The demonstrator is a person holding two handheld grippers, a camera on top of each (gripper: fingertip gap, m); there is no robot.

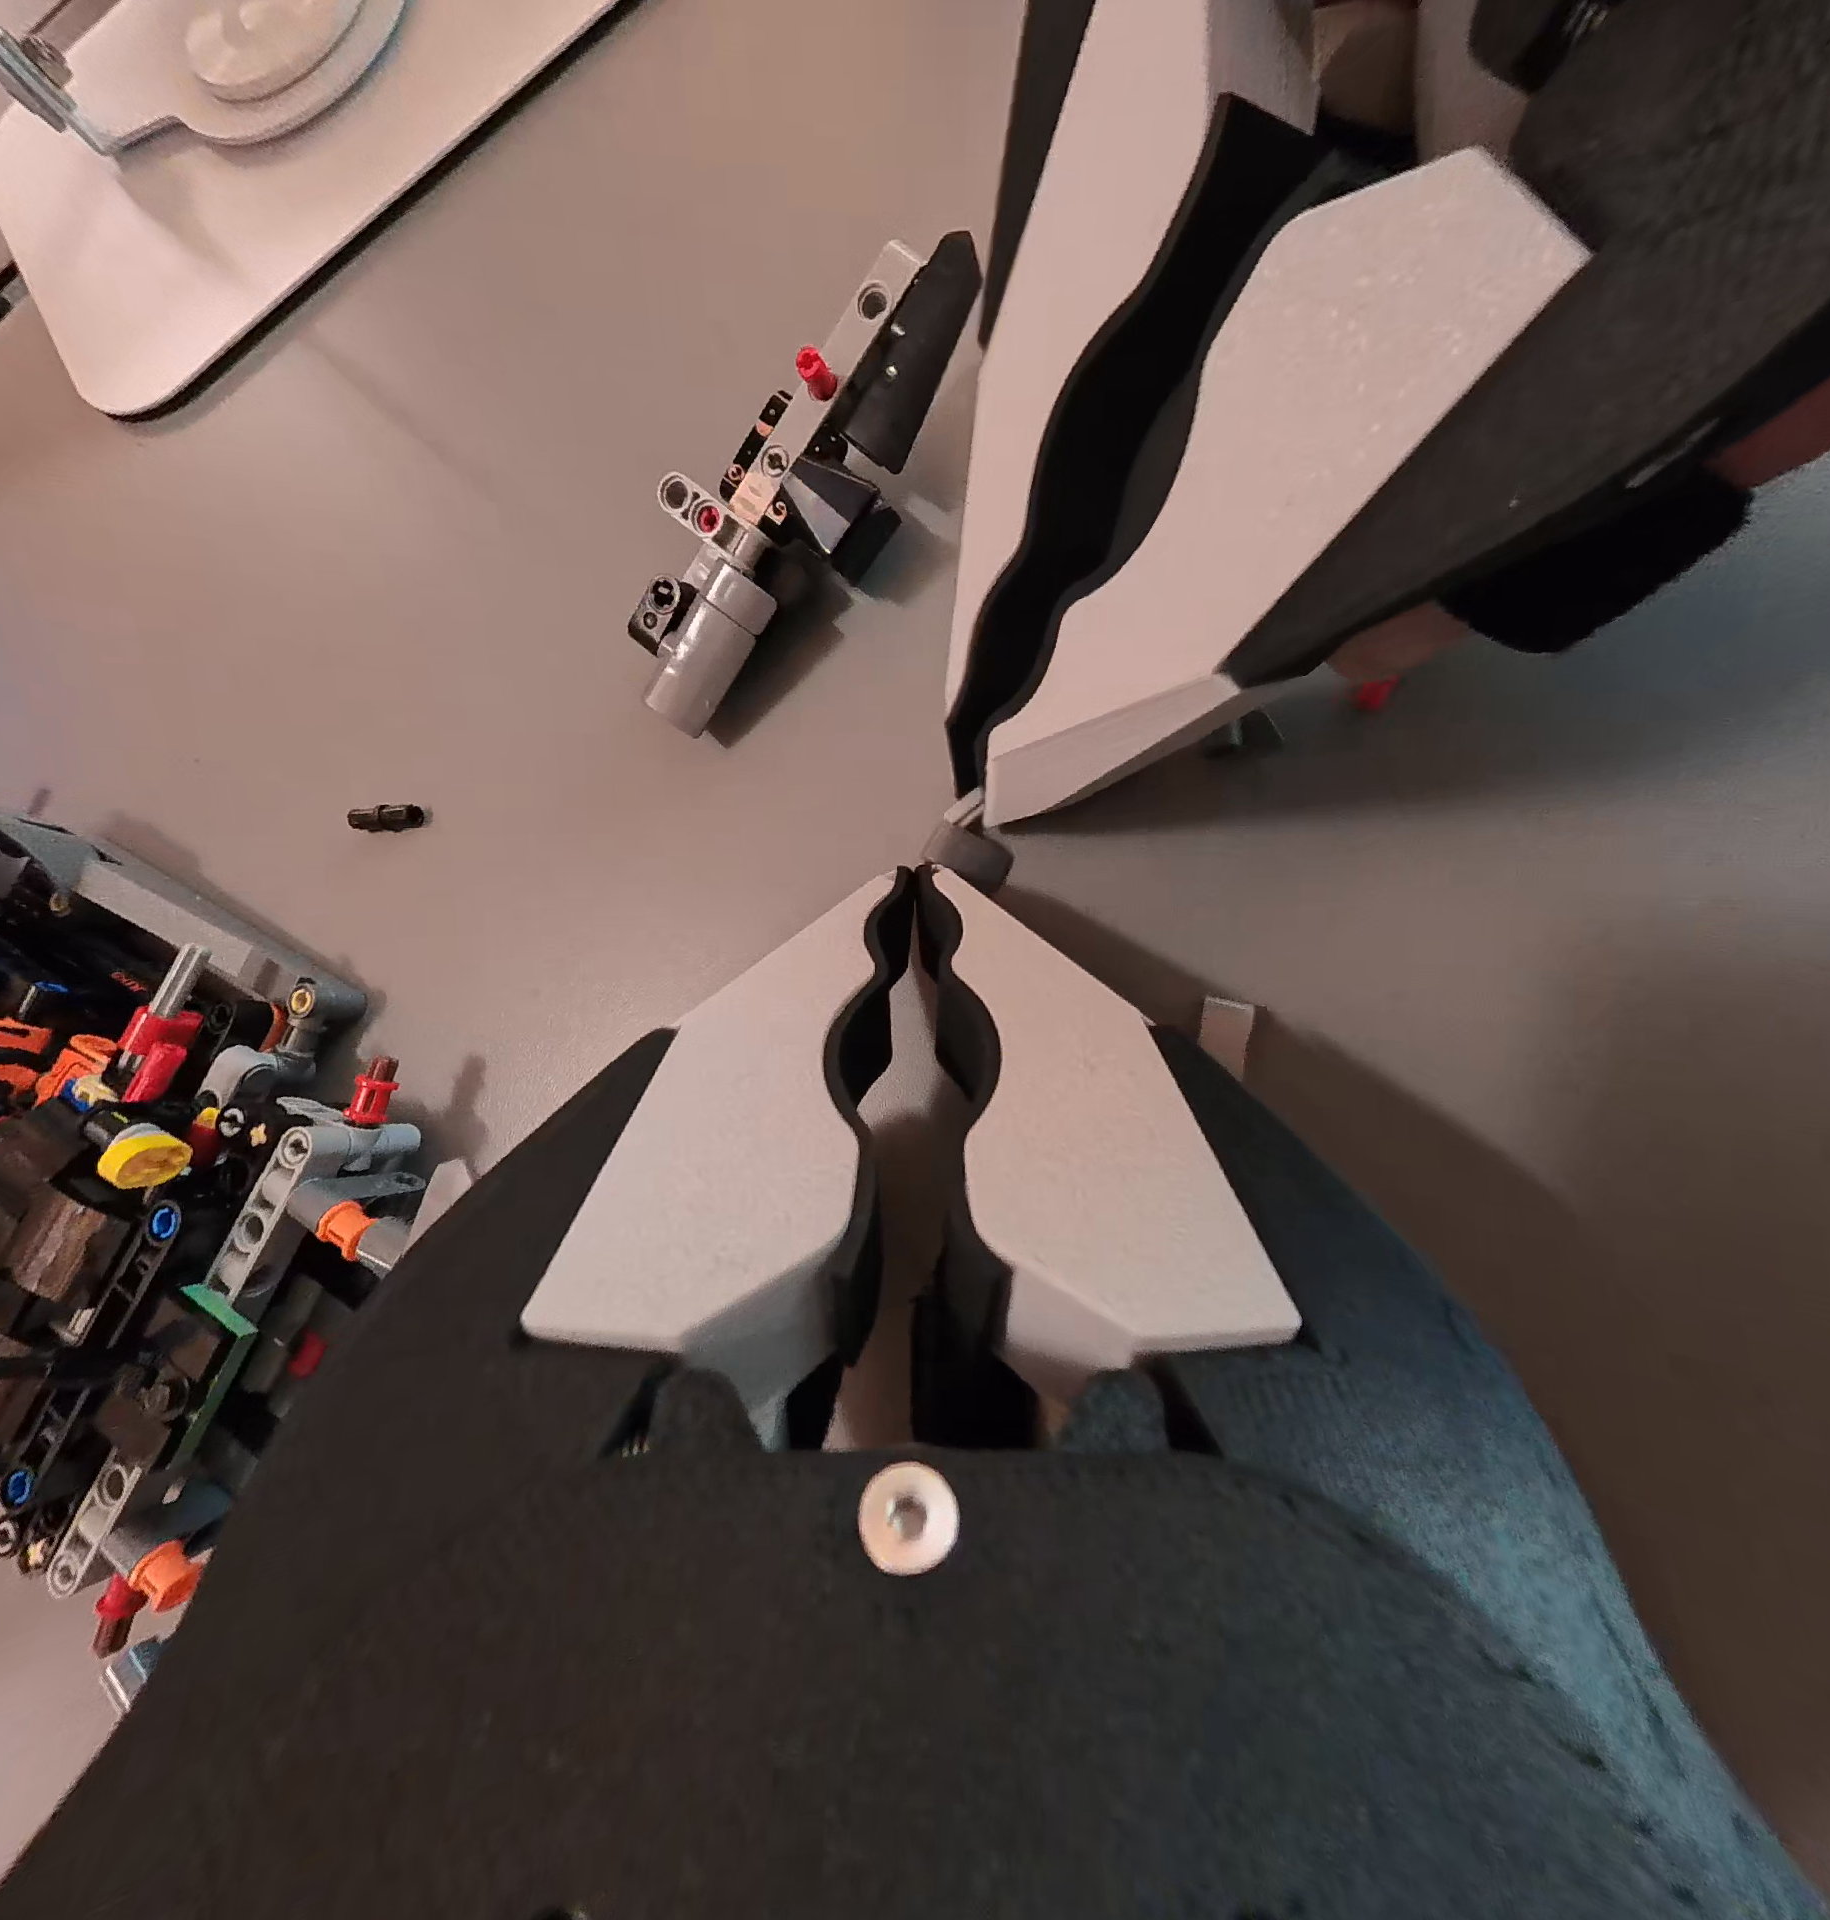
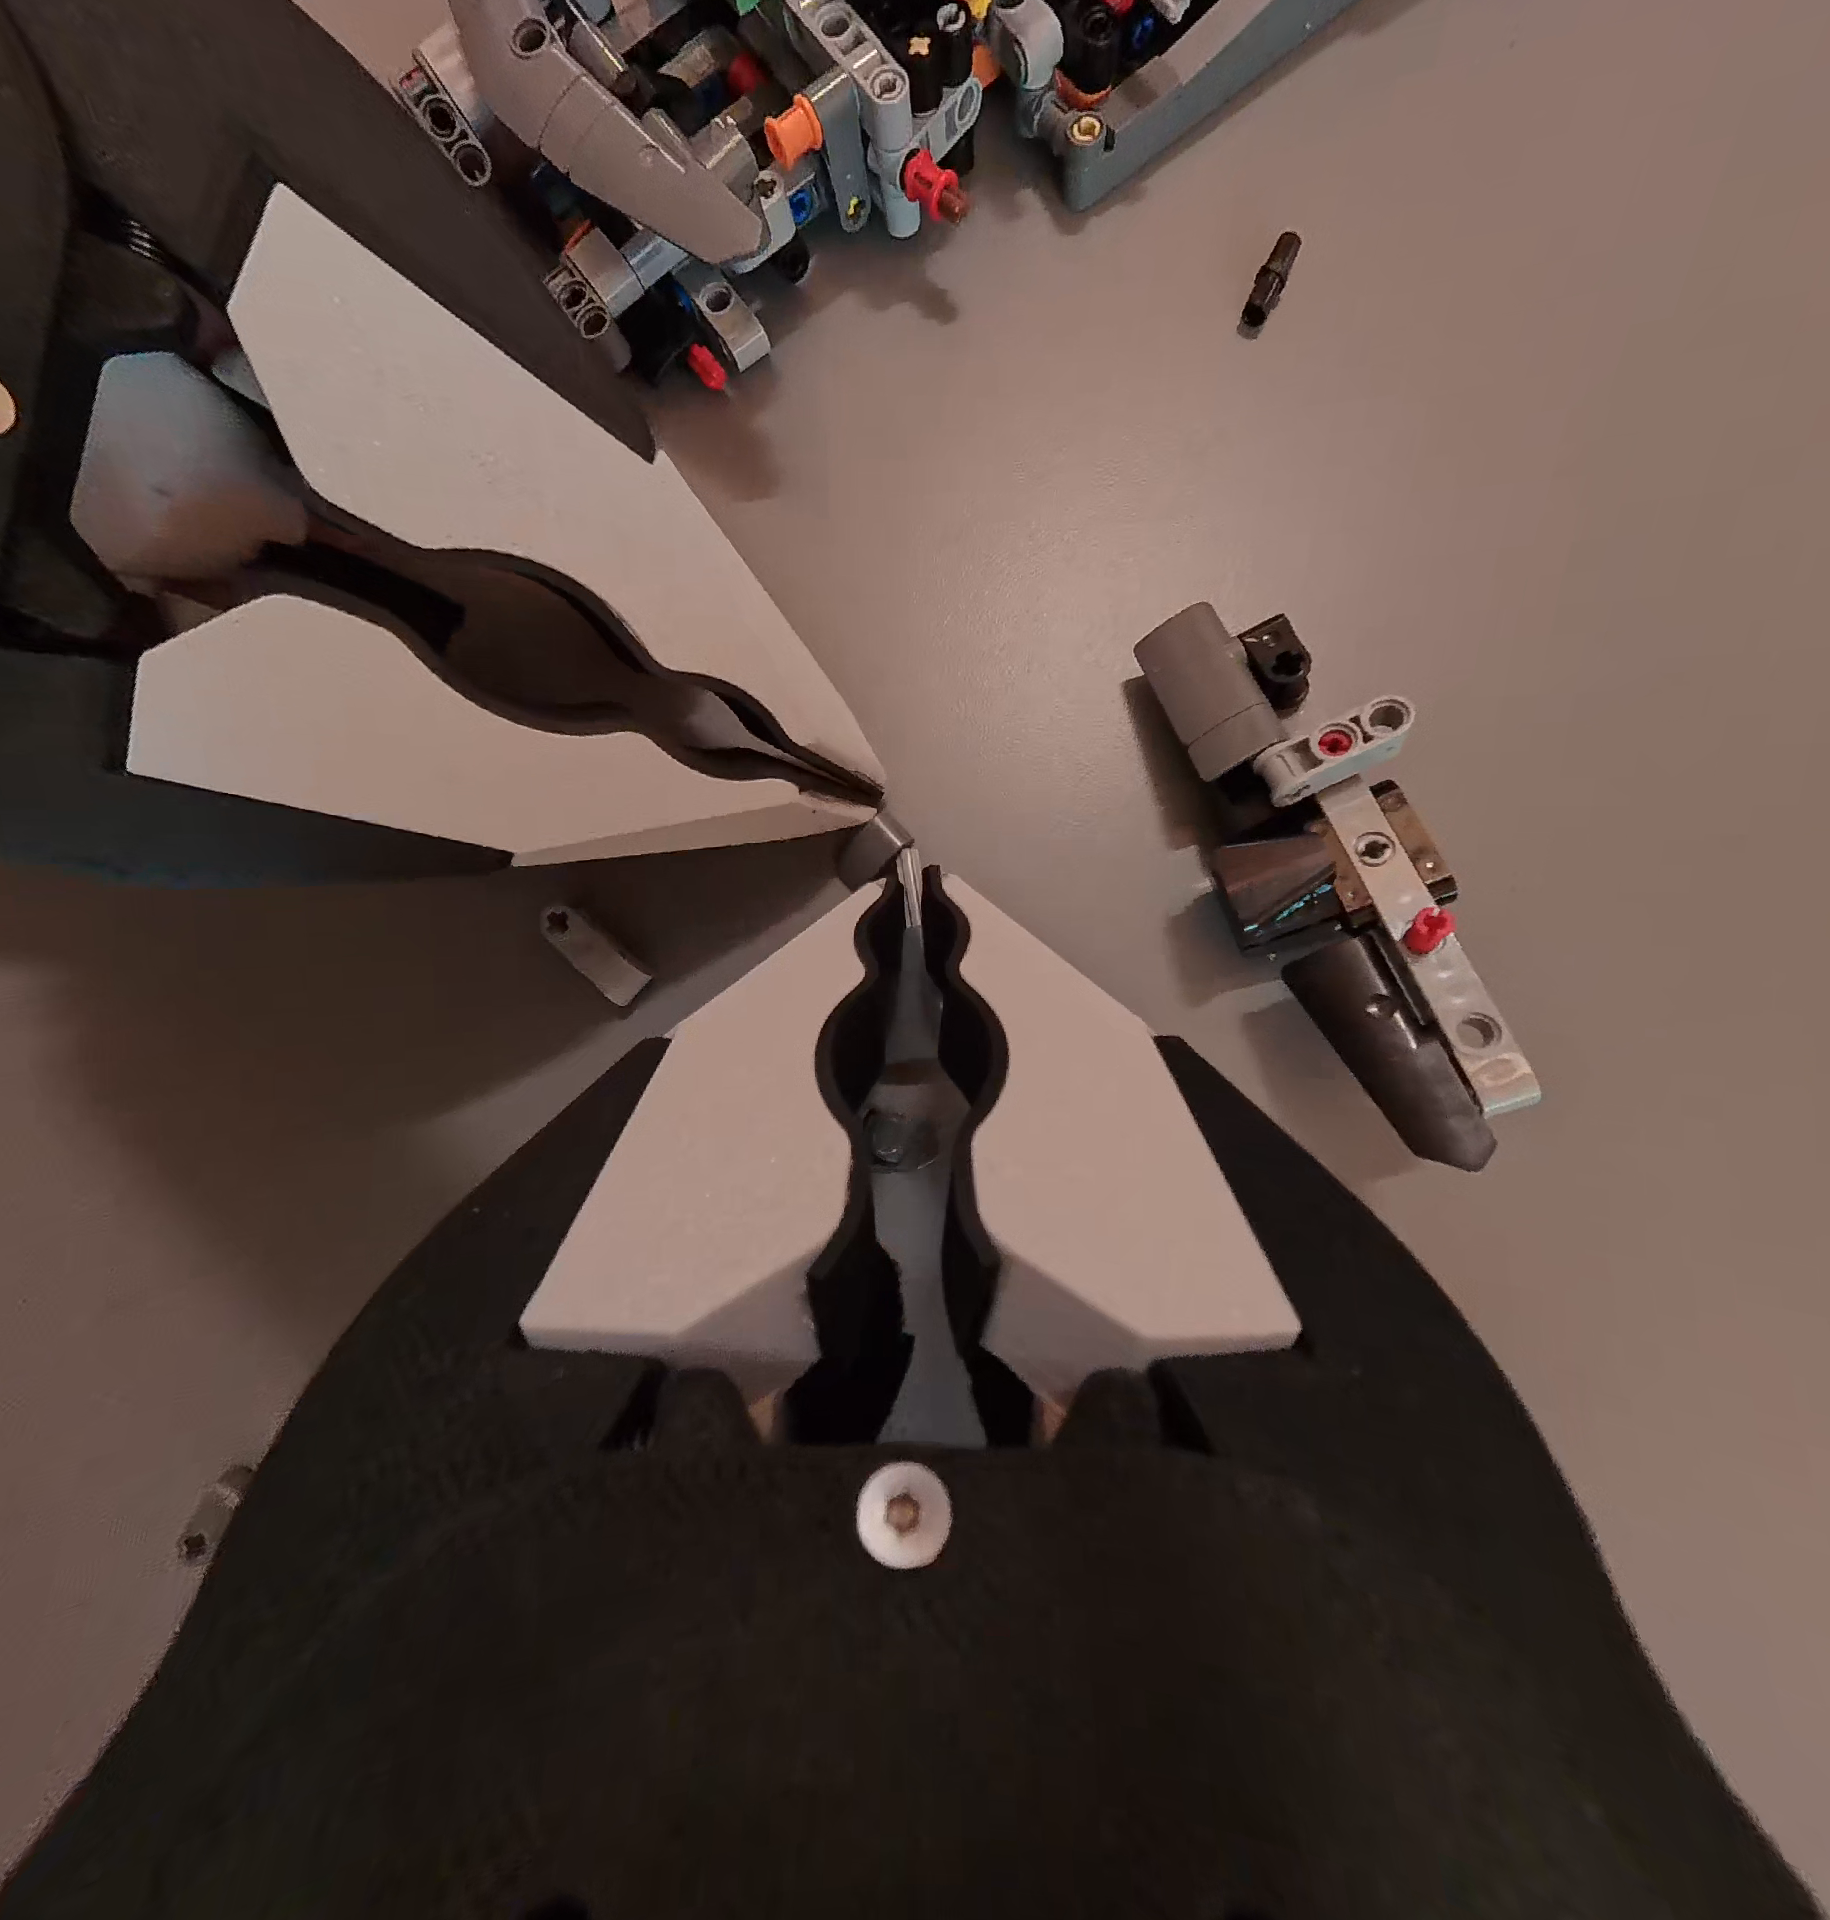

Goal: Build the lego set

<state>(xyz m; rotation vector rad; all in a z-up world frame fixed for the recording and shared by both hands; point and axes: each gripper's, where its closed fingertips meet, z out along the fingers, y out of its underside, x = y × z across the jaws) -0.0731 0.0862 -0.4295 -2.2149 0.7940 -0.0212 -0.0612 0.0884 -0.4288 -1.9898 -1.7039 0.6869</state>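
Legible text, labels, brands, numbers, signs: none that I can make out in either of my wrist views. One orange piece (image 1: 12, 1039) in the large lego build (image 1: 142, 1247) bears small dark markings, too blurred for me to read.

At nine o'clock in my left wrist view the big lego build (image 1: 132, 1236) runs off the edge, so I cannot see its full shape. My own fingers (image 1: 765, 1132) hide part of the desk (image 1: 1410, 987) and most of a small pale piece (image 1: 1225, 1023) at three o'clock. What my right fingers (image 2: 776, 1122) pinch is a thin grey sliver (image 2: 911, 902), too small to name.
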